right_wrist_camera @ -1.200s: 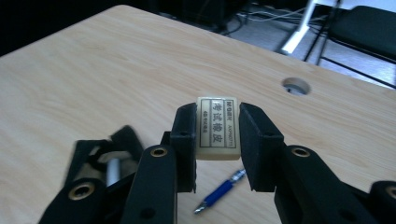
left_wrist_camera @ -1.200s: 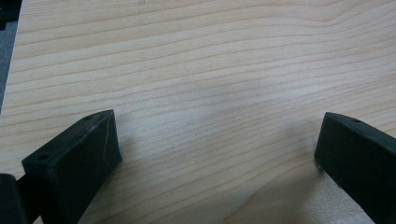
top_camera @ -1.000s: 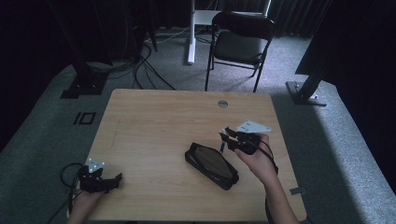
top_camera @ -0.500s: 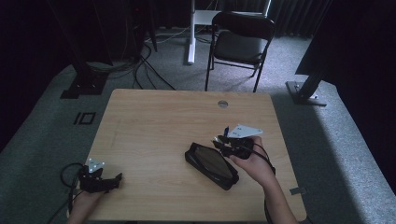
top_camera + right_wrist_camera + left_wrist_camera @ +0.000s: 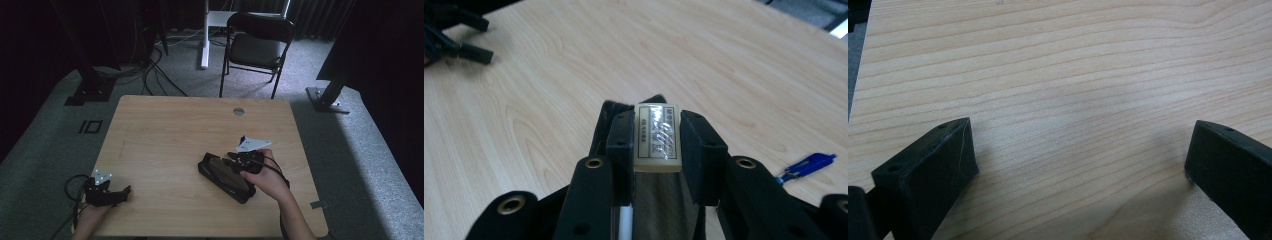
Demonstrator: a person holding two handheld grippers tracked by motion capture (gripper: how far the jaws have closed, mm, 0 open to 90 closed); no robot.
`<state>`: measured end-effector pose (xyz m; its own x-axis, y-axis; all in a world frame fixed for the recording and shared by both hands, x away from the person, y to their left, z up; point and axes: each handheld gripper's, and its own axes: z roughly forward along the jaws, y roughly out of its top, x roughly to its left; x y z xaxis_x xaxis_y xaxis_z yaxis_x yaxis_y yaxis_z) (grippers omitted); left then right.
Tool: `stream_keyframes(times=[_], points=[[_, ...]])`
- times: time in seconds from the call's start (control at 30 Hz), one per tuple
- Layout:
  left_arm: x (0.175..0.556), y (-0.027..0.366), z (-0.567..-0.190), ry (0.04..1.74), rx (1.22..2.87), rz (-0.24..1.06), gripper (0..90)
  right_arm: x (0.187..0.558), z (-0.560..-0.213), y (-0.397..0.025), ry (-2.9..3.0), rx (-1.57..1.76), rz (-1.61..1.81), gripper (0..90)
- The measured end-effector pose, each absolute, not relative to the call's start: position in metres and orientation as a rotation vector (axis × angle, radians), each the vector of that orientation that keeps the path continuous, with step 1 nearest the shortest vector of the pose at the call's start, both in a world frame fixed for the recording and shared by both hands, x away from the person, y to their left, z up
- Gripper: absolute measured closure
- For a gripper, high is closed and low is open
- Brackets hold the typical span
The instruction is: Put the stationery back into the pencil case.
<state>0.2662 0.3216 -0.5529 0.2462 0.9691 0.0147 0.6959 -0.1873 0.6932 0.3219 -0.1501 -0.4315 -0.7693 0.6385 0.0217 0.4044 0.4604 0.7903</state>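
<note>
My right gripper (image 5: 656, 135) is shut on a small white eraser (image 5: 657, 142) with a printed label. It hovers over the open black pencil case (image 5: 220, 174) right of the table's middle, and in the high view the right gripper (image 5: 236, 159) sits at the case's far right end. In the right gripper view, the case's black edge (image 5: 600, 131) and a white stick-like item (image 5: 624, 224) inside it show under the jaws. My left gripper (image 5: 121, 193) rests open at the table's near left corner. In its own view, the left gripper (image 5: 1078, 155) has bare wood between its jaws.
A blue pen (image 5: 806, 167) lies on the wooden table (image 5: 165, 130) just right of the case. A round cable hole (image 5: 238, 111) sits near the far edge. A black folding chair (image 5: 257, 45) stands beyond the table.
My right gripper has moved left and slightly toward the person, from beside the case to over its right end, still holding the eraser. The left gripper has not moved.
</note>
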Motion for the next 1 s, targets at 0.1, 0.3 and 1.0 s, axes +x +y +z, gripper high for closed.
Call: stream_keyframes(times=[0.1, 0.3, 1.0], points=[[0.266, 0.322, -0.553, 1.513, 1.957, 0.626, 0.3, 0.323, -0.436, -0.147, 2.461, 0.888, 1.18, 68.4], [0.266, 0.322, -0.553, 1.513, 1.957, 0.626, 0.3, 0.325, -0.444, -0.144, 2.506, 0.887, 1.149, 68.3], [0.266, 0.322, -0.553, 1.512, 1.959, 0.625, 0.3, 0.335, -0.469, -0.133, 2.631, 0.908, 0.999, 68.4]])
